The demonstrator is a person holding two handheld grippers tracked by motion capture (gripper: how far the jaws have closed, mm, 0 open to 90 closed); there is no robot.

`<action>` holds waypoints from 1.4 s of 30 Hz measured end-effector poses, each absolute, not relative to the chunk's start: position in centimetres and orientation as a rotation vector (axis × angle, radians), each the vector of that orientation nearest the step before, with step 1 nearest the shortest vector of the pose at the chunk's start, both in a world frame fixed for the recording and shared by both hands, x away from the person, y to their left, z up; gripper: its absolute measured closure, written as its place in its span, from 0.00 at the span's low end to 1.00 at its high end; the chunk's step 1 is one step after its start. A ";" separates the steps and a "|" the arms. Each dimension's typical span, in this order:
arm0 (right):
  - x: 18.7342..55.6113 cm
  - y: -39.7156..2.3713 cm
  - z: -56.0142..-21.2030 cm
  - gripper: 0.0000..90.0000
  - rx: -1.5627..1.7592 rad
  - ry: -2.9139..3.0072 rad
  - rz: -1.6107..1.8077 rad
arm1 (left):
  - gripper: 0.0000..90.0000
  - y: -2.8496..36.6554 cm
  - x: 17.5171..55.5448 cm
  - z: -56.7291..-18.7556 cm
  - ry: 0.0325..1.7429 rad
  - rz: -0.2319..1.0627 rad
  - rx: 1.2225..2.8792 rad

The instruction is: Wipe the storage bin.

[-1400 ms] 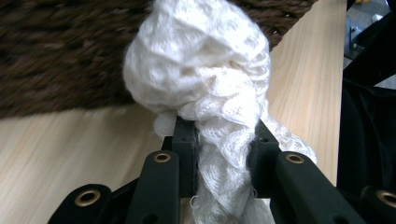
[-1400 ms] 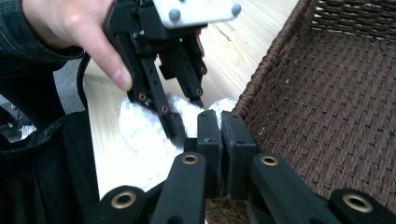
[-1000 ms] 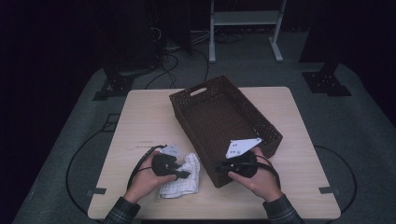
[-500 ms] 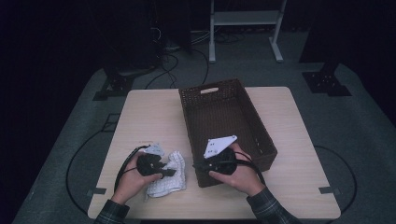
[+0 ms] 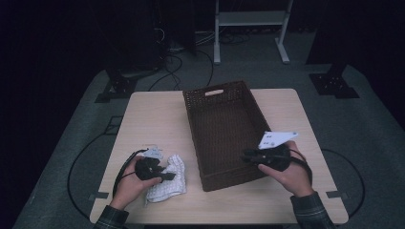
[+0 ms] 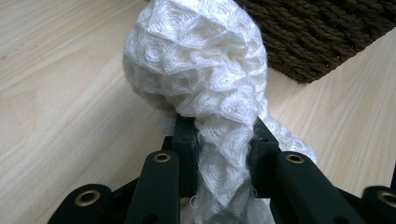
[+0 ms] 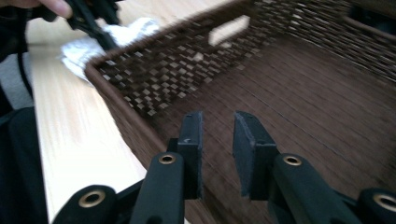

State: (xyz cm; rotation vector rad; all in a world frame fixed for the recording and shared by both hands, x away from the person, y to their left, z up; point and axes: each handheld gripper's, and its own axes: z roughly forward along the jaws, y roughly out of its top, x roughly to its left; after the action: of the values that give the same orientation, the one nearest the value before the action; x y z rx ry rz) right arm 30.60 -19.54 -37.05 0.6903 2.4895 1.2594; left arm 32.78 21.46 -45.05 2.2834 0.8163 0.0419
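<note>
Left gripper (image 6: 223,140), jaws clamped on a white knitted cloth (image 6: 205,70). A twisted neck of the cloth runs between the two fingers (image 6: 186,140), pinched from both sides; the bunched bulk swells just beyond the fingertips and rests on the wooden table (image 6: 56,93). In the left gripper view the cloth's long axis follows the jaws' own line, neck at the fingers, rounded end pointing away towards a corner of the brown woven basket (image 6: 317,37). In the high view the cloth (image 5: 168,180) lies just left of the basket (image 5: 224,133), with the left gripper (image 5: 165,174) on top of it.

Right gripper (image 7: 218,140), jaws a little apart and just opened further, nothing between the fingers (image 7: 247,154). They hang over the basket's floor (image 7: 299,116), inside its near wall; the cloth (image 7: 116,32) lies well beyond that wall.
</note>
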 end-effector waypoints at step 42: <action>31.3 -23.2 -40.1 0.71 0.716 2.557 1.262 | 0.78 22.6 32.5 -45.1 0.838 0.044 2.270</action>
State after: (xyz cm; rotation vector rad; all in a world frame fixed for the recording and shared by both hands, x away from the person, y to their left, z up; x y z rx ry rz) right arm 31.29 -23.23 -40.13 0.7158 2.5572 1.2624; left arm 32.48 22.61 -45.08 2.2698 0.8382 0.0438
